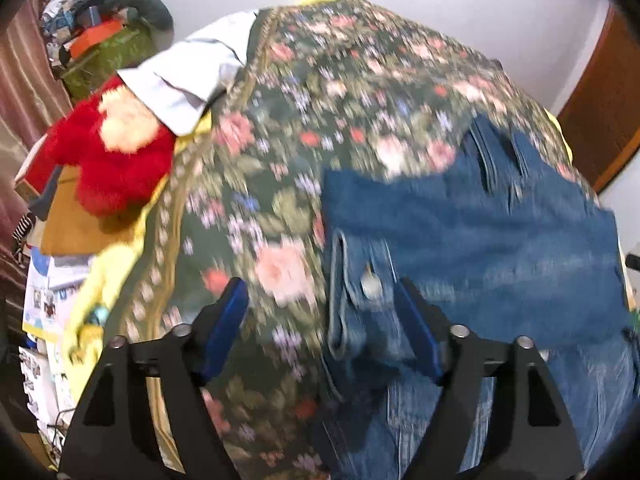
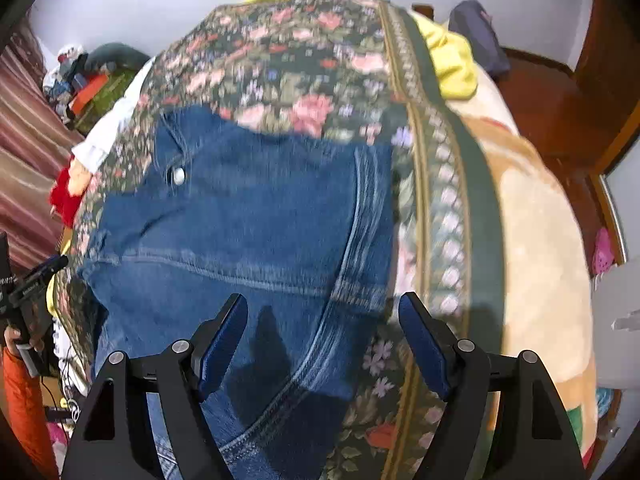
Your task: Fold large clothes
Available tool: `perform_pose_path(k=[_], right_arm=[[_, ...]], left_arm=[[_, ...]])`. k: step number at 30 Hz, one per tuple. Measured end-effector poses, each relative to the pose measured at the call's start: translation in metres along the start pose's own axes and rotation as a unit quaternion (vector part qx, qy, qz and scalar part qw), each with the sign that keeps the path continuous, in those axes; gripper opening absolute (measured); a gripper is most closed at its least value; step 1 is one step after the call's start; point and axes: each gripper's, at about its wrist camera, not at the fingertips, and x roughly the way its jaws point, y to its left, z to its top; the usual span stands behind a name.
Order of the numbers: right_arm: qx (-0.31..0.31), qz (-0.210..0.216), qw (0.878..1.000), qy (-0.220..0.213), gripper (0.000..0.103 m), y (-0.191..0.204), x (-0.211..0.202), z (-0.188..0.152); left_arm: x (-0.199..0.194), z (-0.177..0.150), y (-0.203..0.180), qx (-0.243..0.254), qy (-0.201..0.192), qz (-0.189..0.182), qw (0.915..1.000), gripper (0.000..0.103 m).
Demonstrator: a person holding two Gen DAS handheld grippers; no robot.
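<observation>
A pair of blue jeans [image 1: 472, 240] lies on a dark floral bedspread [image 1: 304, 112], folded, with its waistband and metal button [image 1: 372, 284] toward the left side. My left gripper [image 1: 320, 300] is open and empty, hovering above the waistband edge by the button. The jeans also show in the right wrist view [image 2: 248, 216], with the button [image 2: 179, 176] at far left. My right gripper [image 2: 322, 316] is open and empty above the jeans' right seam edge. Both views are motion-blurred.
A red plush toy [image 1: 108, 156] and a folded white garment [image 1: 188, 76] lie at the bed's left. Yellow cloth [image 2: 452, 60] and a cream blanket [image 2: 536, 240] lie at the right. Clutter [image 1: 92, 36] piles by a striped curtain; a wooden door [image 1: 600, 120] stands right.
</observation>
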Motion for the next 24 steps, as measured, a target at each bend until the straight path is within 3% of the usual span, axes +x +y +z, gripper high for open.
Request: perform_pose_path(k=[5,9,12,15,19,20,24], right_arm=[[0.030,0.008,0.999,-0.025,0.076,-0.011,-0.003,0.016],[0.056,0.017,0.998,-0.008,0.073,-0.021,0.020,0.026],[0.059,0.021,0.998,0.004,0.055,-0.023,0.037,0.030],[0.056,0.031,0.998,0.002,0.040,-0.020,0.045,0.033],[0.030,0.016,0.999,-0.013,0.018,-0.009,0.050,0.042],[0.014,0.005,1.000,-0.017,0.017,-0.003,0.050,0.046],[-0.040,-0.035,0.998,-0.044,0.015,0.018,0.045,0.064]], left_arm=[[0.043,0.030,0.005,-0.028,0.029,-0.013,0.9991,0.077],[0.087,0.039,0.001,-0.046,0.064,-0.034,0.9963,0.076],[0.115,0.044,-0.005,-0.050,0.082,-0.043,0.9945,0.062],[0.131,0.047,-0.012,-0.056,0.090,-0.056,0.9928,0.037],[0.126,0.049,-0.024,-0.040,0.059,-0.021,0.9972,0.019],[0.120,0.049,-0.027,-0.030,0.051,-0.013,0.9982,0.014],[0.081,0.049,-0.029,-0.003,0.002,0.002,1.0000,0.009]])
